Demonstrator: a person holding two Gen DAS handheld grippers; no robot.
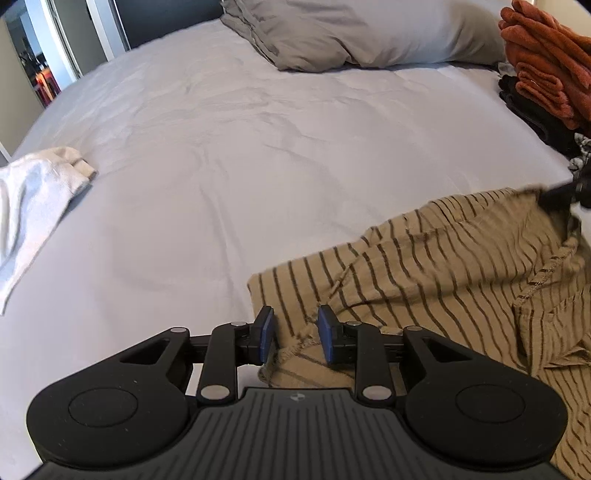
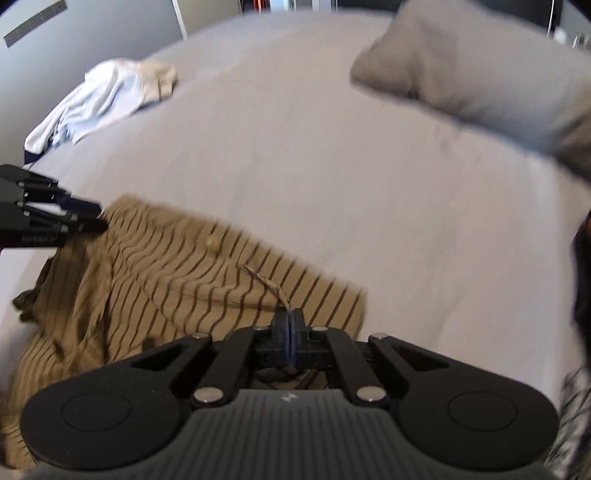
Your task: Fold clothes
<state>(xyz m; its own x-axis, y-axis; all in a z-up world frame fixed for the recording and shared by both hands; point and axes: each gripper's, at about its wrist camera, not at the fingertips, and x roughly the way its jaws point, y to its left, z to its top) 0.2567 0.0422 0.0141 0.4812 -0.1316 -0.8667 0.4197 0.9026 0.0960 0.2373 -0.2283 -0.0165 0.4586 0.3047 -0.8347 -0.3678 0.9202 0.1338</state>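
A tan shirt with dark stripes (image 1: pixel 443 266) lies crumpled on the bed's near right part; it also shows in the right wrist view (image 2: pixel 177 273). My left gripper (image 1: pixel 295 332) is open, its blue pads either side of the shirt's hemmed corner without pinching it. It shows at the left of the right wrist view (image 2: pixel 94 219) at the shirt's far corner. My right gripper (image 2: pixel 290 325) is shut on the shirt's edge, a frayed thread running out from the pads. In the left wrist view it is a blurred dark shape (image 1: pixel 561 195) at the shirt's far end.
The bed is covered by a pale grey sheet (image 1: pixel 240 147). A grey pillow (image 1: pixel 351 33) lies at the head. A white garment (image 1: pixel 33 192) lies at the left edge. Folded rust-orange and black clothes (image 1: pixel 546 66) are stacked at the right.
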